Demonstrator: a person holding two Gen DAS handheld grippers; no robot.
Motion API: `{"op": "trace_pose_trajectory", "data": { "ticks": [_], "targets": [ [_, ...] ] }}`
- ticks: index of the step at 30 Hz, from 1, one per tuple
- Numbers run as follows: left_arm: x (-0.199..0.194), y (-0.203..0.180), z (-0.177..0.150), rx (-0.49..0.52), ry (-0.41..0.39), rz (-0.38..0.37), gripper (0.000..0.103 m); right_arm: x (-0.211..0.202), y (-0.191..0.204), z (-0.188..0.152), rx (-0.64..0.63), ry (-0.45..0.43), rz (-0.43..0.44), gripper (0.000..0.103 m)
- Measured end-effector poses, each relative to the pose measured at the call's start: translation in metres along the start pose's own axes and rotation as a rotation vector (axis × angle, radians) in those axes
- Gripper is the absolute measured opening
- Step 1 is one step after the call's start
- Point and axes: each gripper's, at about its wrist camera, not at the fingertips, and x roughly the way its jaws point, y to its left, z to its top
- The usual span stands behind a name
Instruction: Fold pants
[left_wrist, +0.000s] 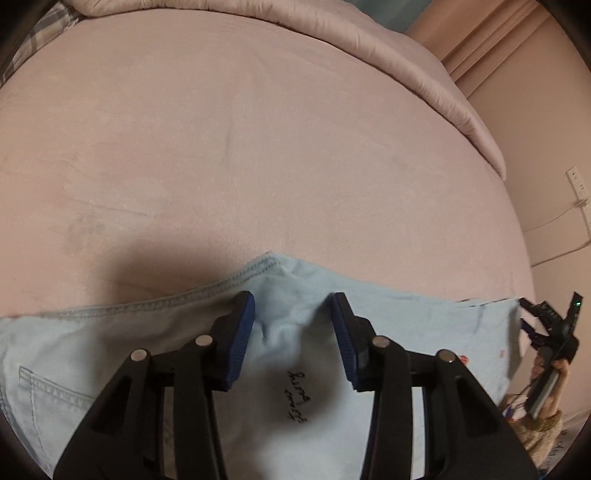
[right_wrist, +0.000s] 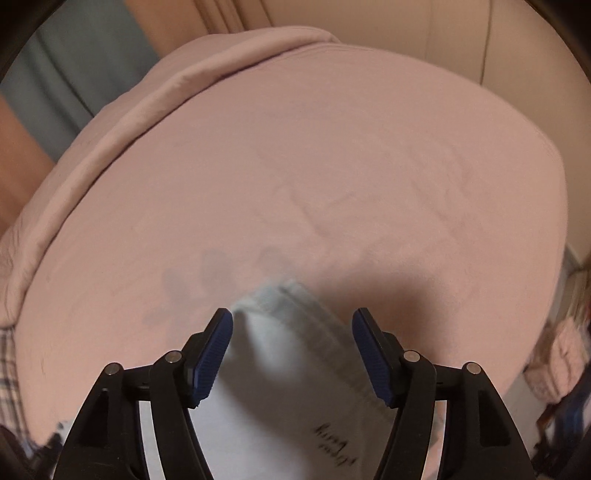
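Pink bed (left_wrist: 258, 155), quilt (left_wrist: 424, 74) rolled along far edge. Pants (left_wrist: 110, 332): pale blue denim, flat on near part of bed, hem corner peaked between left claw (left_wrist: 293, 314) pads. Left claw: part open, straddling cloth, pads not pressing. Right claw (right_wrist: 291, 325): wide open over a stitched corner, holding nothing. Step, as judged: take both corners. Advice: pinch at seams, equal bite, lift together, keep edges aligned.

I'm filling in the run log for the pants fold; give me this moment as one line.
stage: mid-fold | pants: light blue, lying on pink bed | left gripper: open over pants | right gripper: open over pants corner
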Motion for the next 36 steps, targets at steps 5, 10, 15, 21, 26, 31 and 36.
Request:
{"op": "trace_pose_trajectory", "data": {
  "ticks": [5,10,15,21,26,31,36],
  "targets": [
    [0.006,-0.007,0.005,-0.016,0.006,0.007,0.042,0.014,0.019,0.003,-0.023,-0.010,0.060,0.037],
    [0.006,-0.010,-0.001,0.003,-0.002,0.024,0.042,-0.004,0.016,0.008,0.013,-0.107,0.106,0.008],
    [0.006,-0.008,-0.004,0.011,-0.010,0.038,0.042,0.007,0.012,0.014,0.038,-0.129,0.044,0.000],
    [0.009,-0.016,-0.002,0.025,-0.027,0.067,0.044,0.024,0.014,0.015,0.005,-0.095,0.034,0.000],
    [-0.012,-0.020,-0.011,0.019,-0.039,0.058,0.053,0.003,0.014,0.014,-0.033,-0.119,0.019,0.011],
    [-0.043,-0.028,-0.041,0.035,-0.065,-0.019,0.062,-0.044,-0.004,-0.007,-0.043,-0.201,-0.015,0.051],
    [-0.041,-0.037,-0.081,0.061,0.006,-0.075,0.062,-0.051,-0.033,-0.037,-0.012,-0.147,-0.012,0.051]
  ]
}}
